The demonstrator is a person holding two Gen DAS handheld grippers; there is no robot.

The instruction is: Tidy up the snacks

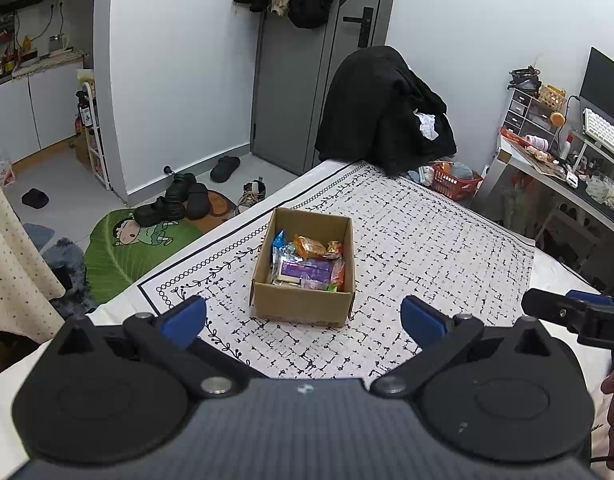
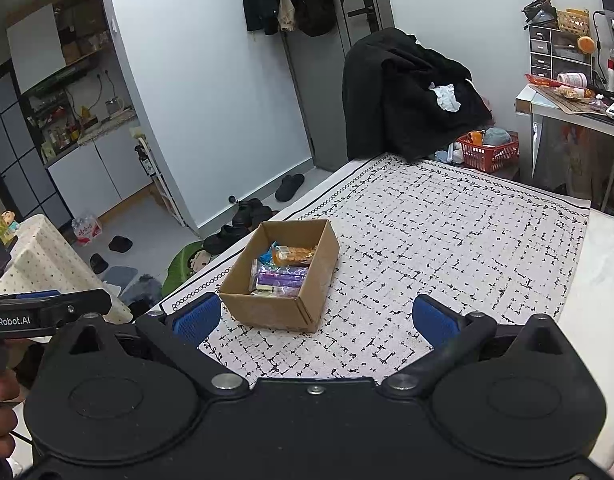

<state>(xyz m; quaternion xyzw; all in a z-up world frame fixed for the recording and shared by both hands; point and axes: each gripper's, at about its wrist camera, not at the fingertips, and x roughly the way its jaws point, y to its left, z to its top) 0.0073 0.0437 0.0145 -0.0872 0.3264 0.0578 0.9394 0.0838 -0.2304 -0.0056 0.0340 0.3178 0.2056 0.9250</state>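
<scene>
Standing by the bed, you would say the sorting looks almost finished. The cardboard box (image 1: 303,280) sits on the patterned cloth (image 1: 427,248), and the snacks (image 1: 307,266) are all down inside it: an orange packet toward the far wall, a purple packet in the middle, blue and clear wrappers along the left side. No snack lies loose on the cloth in either view, so as far as these views show, everything has been gathered in.

The left gripper (image 1: 303,318) hangs just short of the box's near wall with its blue pads spread wide and nothing between them. The right gripper (image 2: 317,318) is released too, its jaws wide apart and empty; from its camera the box (image 2: 281,280) lies at about eleven o'clock, close to the left pad. Each tool shows in the other's view, at three o'clock from the left camera and nine o'clock from the right one.

What is left, I judge, is little: perhaps tidying the packets within the box, which lie jumbled and overlapping, or simply drawing back. The box's top is open, with no flaps visible, so closing it may not be part of the job at all.
</scene>
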